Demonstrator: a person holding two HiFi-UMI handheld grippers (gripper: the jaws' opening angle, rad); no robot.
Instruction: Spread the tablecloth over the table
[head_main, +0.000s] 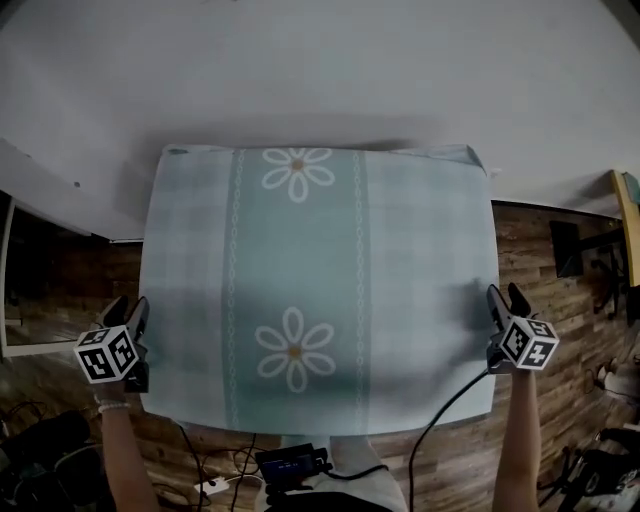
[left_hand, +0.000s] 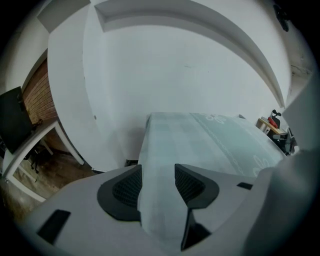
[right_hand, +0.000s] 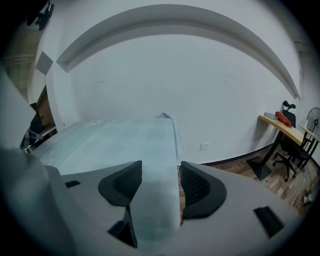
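Observation:
The pale blue-green tablecloth with white daisy prints lies flat over the table, which it hides completely; its near hem hangs over the front edge. My left gripper is at the cloth's left side near the front corner. In the left gripper view the cloth runs between the wide-apart jaws of the left gripper, unpinched. My right gripper is at the cloth's right edge. In the right gripper view its jaws stand apart with the cloth's side strip loose between them.
A white wall stands right behind the table. Wood floor lies on both sides. Cables and a dark device sit near my feet. A desk with a chair stands off to the right, a dark panel to the left.

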